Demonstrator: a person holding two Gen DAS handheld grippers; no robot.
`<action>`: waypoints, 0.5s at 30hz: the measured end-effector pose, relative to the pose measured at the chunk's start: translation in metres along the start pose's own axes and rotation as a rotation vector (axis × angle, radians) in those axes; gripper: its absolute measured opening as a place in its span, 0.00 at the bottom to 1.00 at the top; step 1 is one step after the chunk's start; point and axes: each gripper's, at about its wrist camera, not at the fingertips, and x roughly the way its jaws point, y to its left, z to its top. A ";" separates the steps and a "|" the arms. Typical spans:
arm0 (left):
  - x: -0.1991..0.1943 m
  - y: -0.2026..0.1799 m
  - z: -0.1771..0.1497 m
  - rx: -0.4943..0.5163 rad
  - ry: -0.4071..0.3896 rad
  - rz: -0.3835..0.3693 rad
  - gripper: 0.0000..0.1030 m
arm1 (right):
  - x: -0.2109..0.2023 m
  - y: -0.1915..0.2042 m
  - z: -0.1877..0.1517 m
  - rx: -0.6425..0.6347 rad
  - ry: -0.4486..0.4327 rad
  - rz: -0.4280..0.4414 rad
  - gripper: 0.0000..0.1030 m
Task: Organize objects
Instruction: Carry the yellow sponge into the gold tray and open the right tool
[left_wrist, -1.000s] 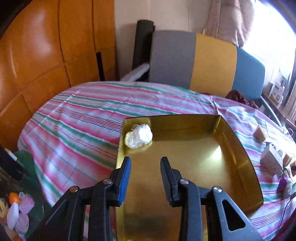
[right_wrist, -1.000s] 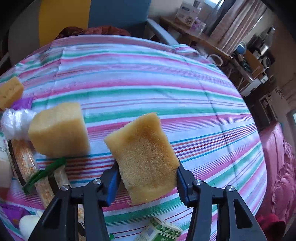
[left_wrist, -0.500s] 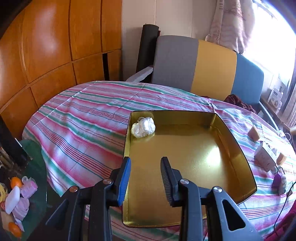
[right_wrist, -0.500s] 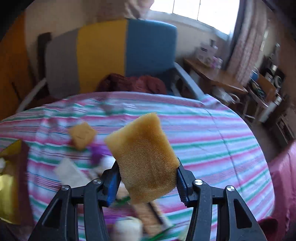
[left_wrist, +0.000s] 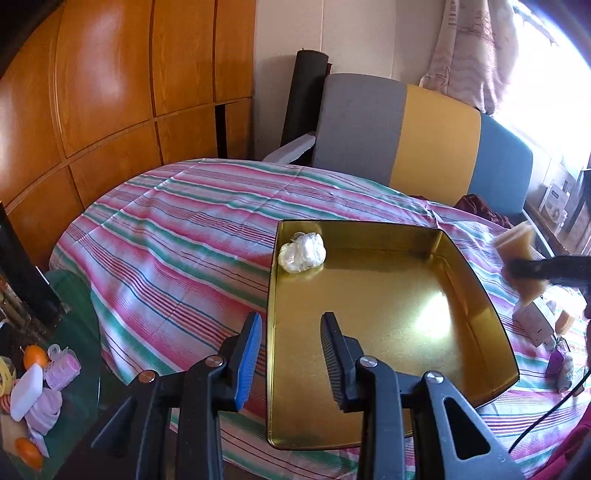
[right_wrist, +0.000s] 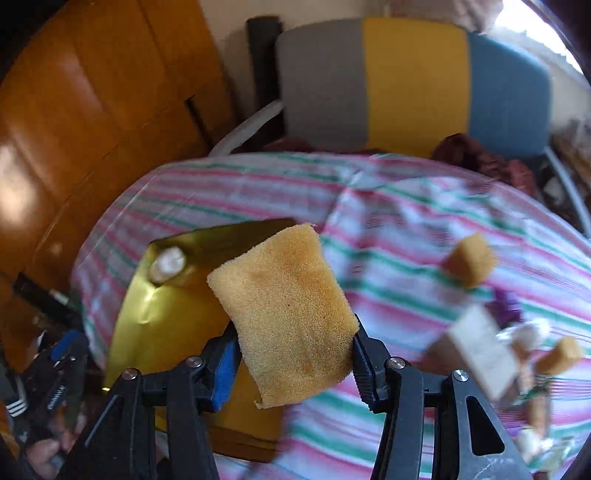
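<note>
- Right claw (right_wrist: 291, 354) is clamping a porous, tan, block-shaped sponge (right_wrist: 284, 314), tilted, beside the shiny gold metal tray (left_wrist: 388, 332)
- Left claw (left_wrist: 290, 354), pinched down to its narrowest gap, is gripping nothing over the tray's near edge
- Crinkled plastic wad (left_wrist: 303, 252) is lying in the tray's corner ahead of it

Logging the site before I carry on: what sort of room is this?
Likely a home living or dining room: a table under a striped cloth, a padded chair, wood-panelled walls and a curtained window.

right claw (right_wrist: 293, 354) clamps yellow sponge (right_wrist: 284, 314) | above gold tray (right_wrist: 162, 314) edge
</note>
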 end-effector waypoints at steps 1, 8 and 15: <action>0.001 0.002 0.000 -0.004 0.003 0.002 0.32 | 0.011 0.010 0.000 -0.006 0.021 0.019 0.52; 0.010 0.021 -0.003 -0.051 0.024 0.017 0.32 | 0.079 0.073 0.002 -0.004 0.158 0.120 0.53; 0.017 0.049 -0.001 -0.132 0.034 0.047 0.32 | 0.138 0.129 0.010 0.045 0.241 0.132 0.57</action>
